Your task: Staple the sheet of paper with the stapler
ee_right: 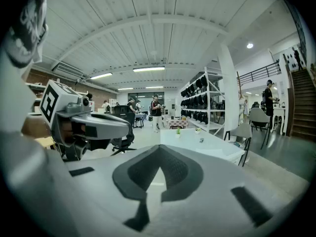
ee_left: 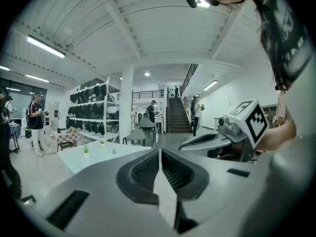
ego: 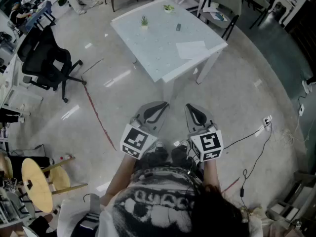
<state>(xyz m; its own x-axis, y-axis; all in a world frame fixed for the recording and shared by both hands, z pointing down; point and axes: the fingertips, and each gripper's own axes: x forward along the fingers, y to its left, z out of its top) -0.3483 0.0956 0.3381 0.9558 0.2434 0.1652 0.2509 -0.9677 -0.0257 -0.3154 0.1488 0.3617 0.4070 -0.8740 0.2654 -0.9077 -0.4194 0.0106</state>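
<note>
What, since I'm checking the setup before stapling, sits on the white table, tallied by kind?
Potted plants: 2
Sheet of paper: 1
Stapler (small, dark, too far away to be sure): 1
Total: 4

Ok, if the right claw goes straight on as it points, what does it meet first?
The right claw, shut and empty, probably meets the near edge of the white table; only bare floor lies between. Depth is unclear.
</note>
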